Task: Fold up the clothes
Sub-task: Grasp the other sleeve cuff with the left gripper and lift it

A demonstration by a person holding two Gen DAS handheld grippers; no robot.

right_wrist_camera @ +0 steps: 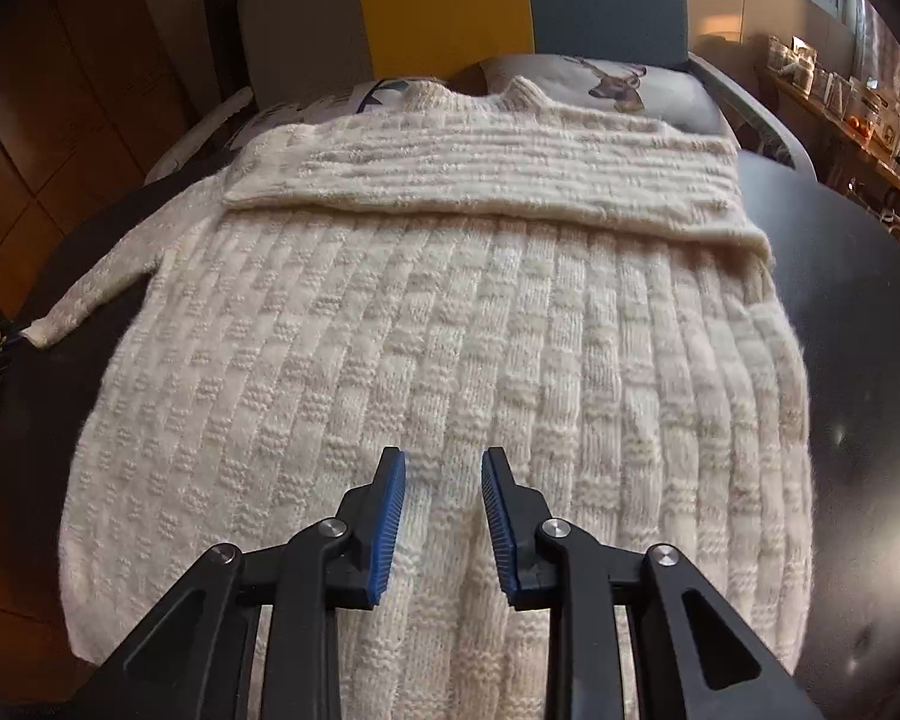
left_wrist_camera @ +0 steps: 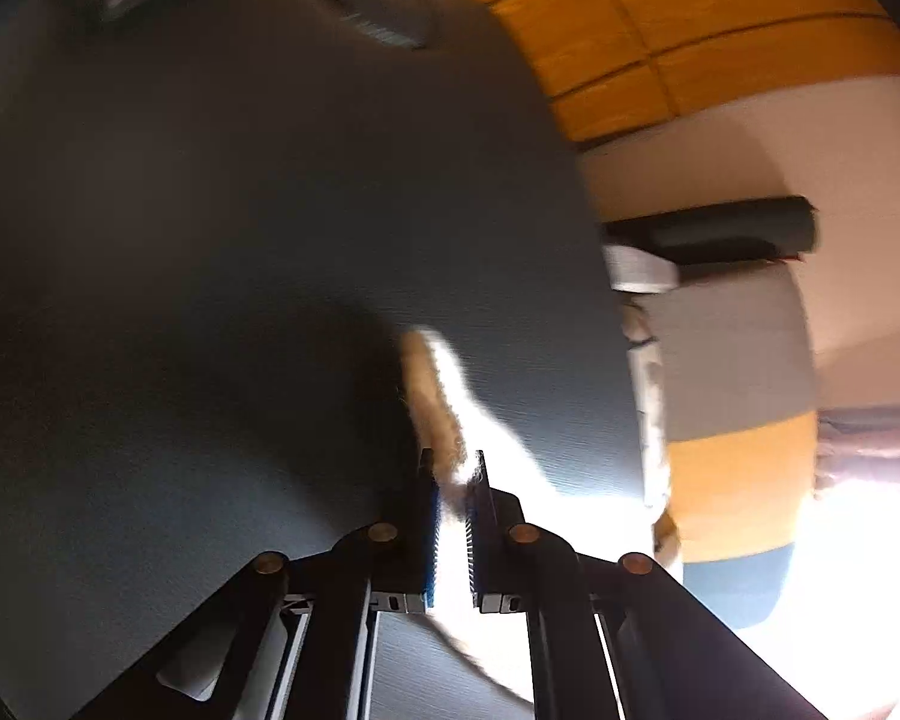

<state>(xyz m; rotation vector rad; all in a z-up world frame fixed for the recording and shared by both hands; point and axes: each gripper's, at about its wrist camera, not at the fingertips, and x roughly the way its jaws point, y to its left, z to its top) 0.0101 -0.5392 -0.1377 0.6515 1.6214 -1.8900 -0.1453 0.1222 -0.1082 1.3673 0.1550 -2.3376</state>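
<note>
A cream cable-knit sweater lies flat on a dark round table, collar at the far side. One sleeve is folded across the chest; the other sleeve stretches out to the left, its cuff near the table edge. My right gripper hovers open over the sweater's lower body with nothing between its blue pads. In the left wrist view my left gripper is shut on a bit of cream knit, low over the dark table. The picture is blurred, so which part of the sweater it holds is unclear.
Beyond the collar sit a deer-print cushion and a seat back in grey, yellow and blue panels. A cluttered shelf runs along the right wall. Wood panelling and the same panelled seat show in the left wrist view.
</note>
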